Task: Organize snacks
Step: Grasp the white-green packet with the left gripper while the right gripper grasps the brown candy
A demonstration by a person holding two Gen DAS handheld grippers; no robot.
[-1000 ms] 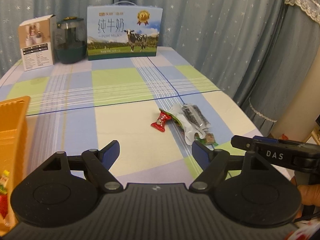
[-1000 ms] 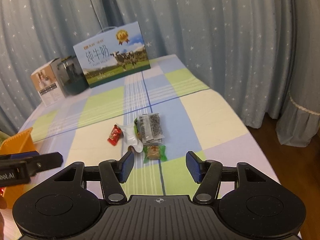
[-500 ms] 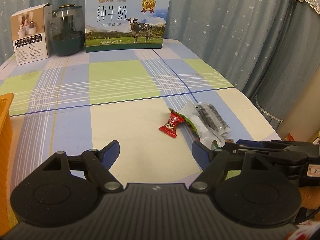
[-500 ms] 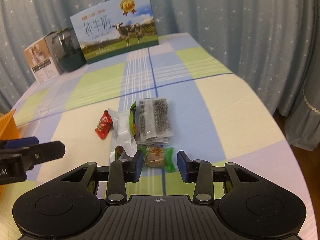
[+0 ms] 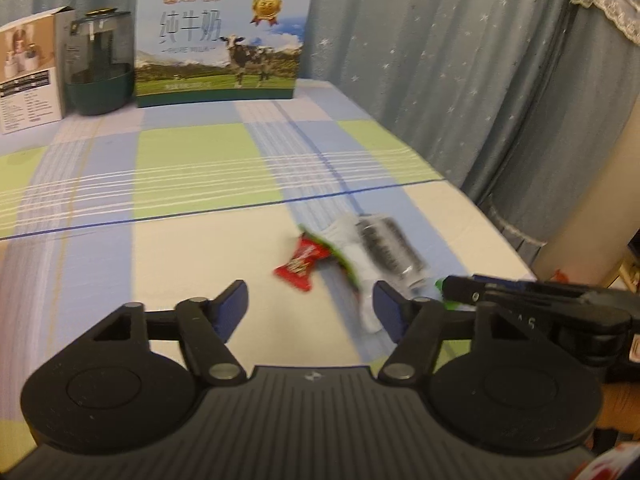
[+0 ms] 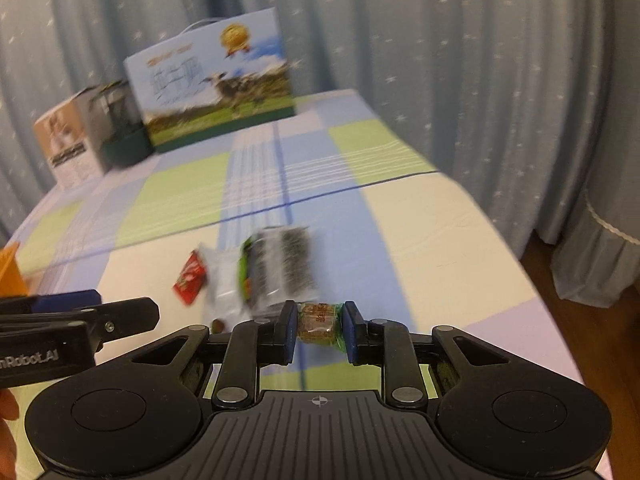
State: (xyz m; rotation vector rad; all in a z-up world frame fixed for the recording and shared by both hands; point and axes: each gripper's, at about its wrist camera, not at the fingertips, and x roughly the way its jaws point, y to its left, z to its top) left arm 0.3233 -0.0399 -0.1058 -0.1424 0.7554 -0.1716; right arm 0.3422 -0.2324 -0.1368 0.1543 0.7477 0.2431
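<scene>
A small pile of snacks lies on the checked tablecloth (image 5: 180,168). It holds a red candy (image 5: 302,266), a white packet (image 5: 360,276) and a dark packet (image 5: 390,248). My left gripper (image 5: 309,292) hovers just short of the red candy (image 6: 191,278). Its jaws are closing and the pads touch nothing. My right gripper (image 6: 318,320) is shut on a brown candy in green wrap (image 6: 320,326), held just above the cloth beside the dark packet (image 6: 286,268). Each gripper shows in the other's view: the right gripper (image 5: 520,300) at the right edge, the left gripper (image 6: 80,320) at the left edge.
At the table's far end stand a milk carton box (image 5: 222,48), a dark green container (image 5: 98,64) and a small printed box (image 5: 28,76). An orange basket (image 6: 10,272) sits at the left. Starred curtains hang behind, and the table's right edge drops off close to the snacks.
My right gripper dropped onto the green-wrapped candy and shut on it. My left gripper moved forward and down toward the red candy with its jaws narrowing; the orange basket left its view.
</scene>
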